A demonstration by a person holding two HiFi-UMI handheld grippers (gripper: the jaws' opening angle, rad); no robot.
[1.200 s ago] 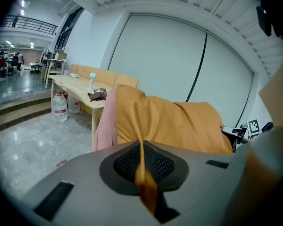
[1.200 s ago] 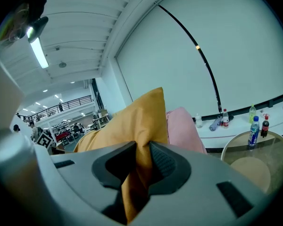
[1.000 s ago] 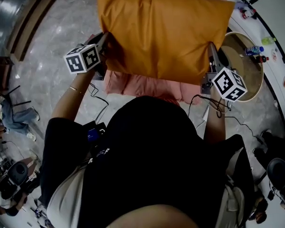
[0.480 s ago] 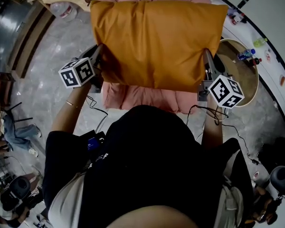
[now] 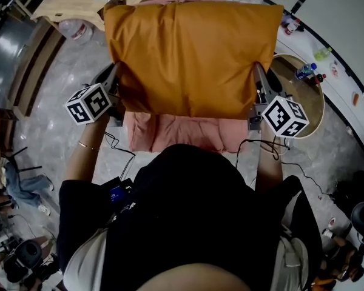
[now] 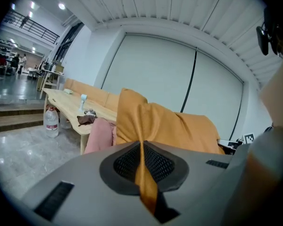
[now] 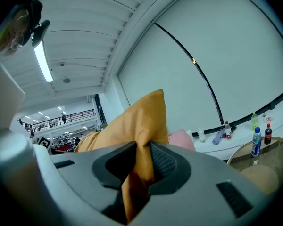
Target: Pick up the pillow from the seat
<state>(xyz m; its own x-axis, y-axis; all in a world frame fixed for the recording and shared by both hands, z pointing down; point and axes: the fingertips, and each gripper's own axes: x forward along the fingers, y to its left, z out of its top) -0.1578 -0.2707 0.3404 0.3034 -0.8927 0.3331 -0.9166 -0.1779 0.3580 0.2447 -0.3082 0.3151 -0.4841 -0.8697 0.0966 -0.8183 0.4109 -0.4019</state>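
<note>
the pillow [image 5: 191,56] is hanging over the seat [image 5: 182,132], left claw [image 5: 114,76] at its 9 o'clock, right claw [image 5: 258,80] at 3 o'clock.

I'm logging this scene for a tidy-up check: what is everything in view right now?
pillow: one, orange, held over the seat
seat: one, pink, below the pillow
wooden table: one, light wood, upper left
water bottle: one, clear, on the floor by the wooden table
round table: one, brownish, at right
small bottles: two, on the round table
left gripper: grey, jaws shut on the pillow's left edge
right gripper: grey, jaws shut on the pillow's right edge
</note>
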